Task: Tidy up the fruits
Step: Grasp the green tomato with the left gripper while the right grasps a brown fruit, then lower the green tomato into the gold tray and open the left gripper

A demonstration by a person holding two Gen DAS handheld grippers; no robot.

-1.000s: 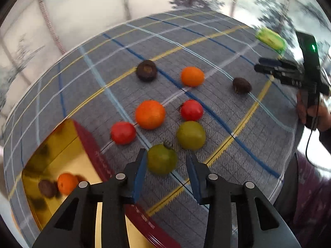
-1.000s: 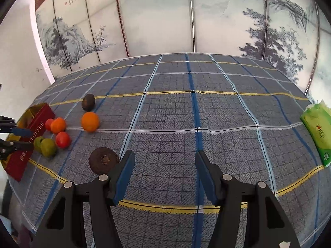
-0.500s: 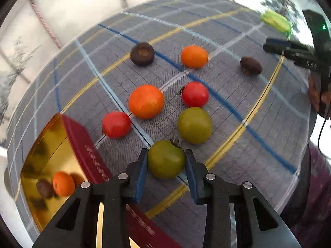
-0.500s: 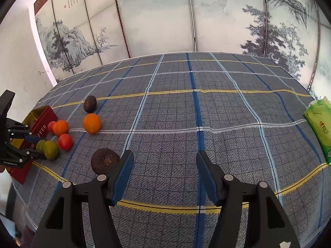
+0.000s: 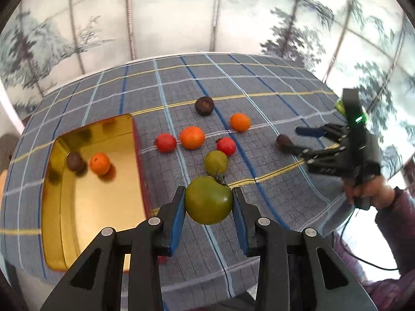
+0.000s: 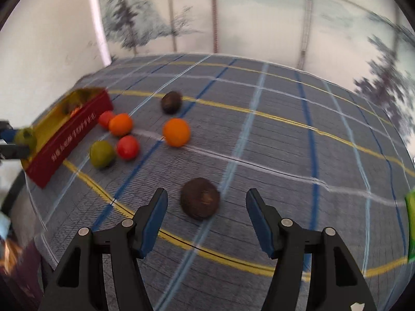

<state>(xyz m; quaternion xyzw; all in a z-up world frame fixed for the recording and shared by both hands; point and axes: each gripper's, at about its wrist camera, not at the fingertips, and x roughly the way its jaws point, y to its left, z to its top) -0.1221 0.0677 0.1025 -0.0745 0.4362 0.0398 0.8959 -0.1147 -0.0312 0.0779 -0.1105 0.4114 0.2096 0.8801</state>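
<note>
My left gripper [image 5: 209, 203] is shut on a green tomato [image 5: 209, 200] and holds it above the cloth, just right of the gold tin [image 5: 85, 207] with red sides. A dark brown fruit [image 5: 75, 161] and an orange [image 5: 99, 163] lie in the tin. On the cloth are a second green tomato [image 5: 216, 161], two red tomatoes [image 5: 166, 142] [image 5: 226, 146], two oranges [image 5: 192, 137] [image 5: 240, 122] and two dark brown fruits [image 5: 204, 105] [image 5: 284, 141]. My right gripper [image 6: 205, 204] is open, its jaws either side of a dark brown fruit [image 6: 200, 198] without touching it.
A plaid cloth [image 6: 272, 134] covers the table. A green packet [image 6: 411, 228] lies at its right edge. A painted folding screen [image 5: 181, 13] stands behind the table. A hand [image 5: 371, 189] and sleeve hold the right gripper in the left wrist view.
My left gripper closed on the green tomato and lifted it off the cloth toward the tin. My right gripper slid left until the dark brown fruit lay between its fingers.
</note>
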